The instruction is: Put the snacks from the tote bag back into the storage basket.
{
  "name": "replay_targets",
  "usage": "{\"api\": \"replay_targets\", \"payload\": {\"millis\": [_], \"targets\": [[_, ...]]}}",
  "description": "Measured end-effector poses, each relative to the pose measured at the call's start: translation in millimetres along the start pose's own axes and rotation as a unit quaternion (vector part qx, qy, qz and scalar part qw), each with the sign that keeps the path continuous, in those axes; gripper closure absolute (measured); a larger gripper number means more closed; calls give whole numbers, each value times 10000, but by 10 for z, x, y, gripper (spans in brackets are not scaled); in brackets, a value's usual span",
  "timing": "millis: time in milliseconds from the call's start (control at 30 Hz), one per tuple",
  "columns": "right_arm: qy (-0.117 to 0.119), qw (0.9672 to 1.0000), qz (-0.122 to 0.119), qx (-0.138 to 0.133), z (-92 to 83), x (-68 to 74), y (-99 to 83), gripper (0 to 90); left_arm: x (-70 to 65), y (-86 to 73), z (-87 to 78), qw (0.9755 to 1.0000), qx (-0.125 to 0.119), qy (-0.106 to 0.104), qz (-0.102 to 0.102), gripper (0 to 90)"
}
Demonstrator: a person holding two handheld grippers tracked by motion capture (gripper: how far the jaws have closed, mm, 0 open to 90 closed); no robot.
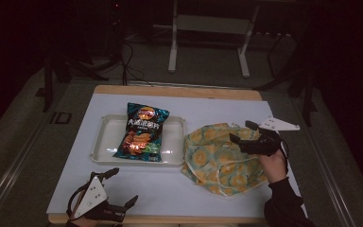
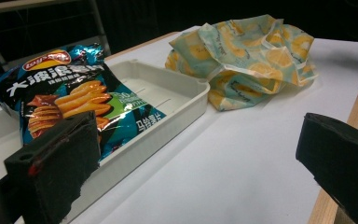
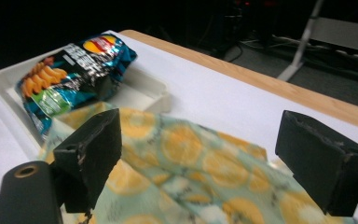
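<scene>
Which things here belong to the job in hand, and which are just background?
Likely in the job:
chip bag
white tray
lemon-print cloth bag
left tongs, open
right tongs, open above the cloth bag

Background:
white frame stand
floor cables

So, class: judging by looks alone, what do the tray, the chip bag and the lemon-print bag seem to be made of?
Tray: probably moulded plastic; off-white, matte, rounded rim and corners.
Chip bag: glossy plastic film or foil; bright glare, crinkles.
Lemon-print bag: looks like soft fabric or coated cloth; limp folds and stitched edging, though a thin plastic sheet can't be ruled out.
</scene>
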State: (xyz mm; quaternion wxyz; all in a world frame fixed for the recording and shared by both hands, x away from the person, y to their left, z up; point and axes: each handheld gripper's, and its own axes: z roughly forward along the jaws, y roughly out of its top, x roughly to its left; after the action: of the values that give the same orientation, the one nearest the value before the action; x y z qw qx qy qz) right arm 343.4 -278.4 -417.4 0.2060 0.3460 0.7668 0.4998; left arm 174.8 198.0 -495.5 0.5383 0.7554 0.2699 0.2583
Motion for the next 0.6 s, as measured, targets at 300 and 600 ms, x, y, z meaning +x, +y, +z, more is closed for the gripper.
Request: {"api": "replay_targets", "payload": {"millis": [300, 600], "targets": [[-234, 9997, 41, 29, -157, -25, -253, 143, -1, -1, 3, 10000, 24, 0, 10, 2], [-528, 9984, 140, 115, -288, -24, -475, 143, -3, -2, 9, 10000, 51, -2, 30, 2]]}}
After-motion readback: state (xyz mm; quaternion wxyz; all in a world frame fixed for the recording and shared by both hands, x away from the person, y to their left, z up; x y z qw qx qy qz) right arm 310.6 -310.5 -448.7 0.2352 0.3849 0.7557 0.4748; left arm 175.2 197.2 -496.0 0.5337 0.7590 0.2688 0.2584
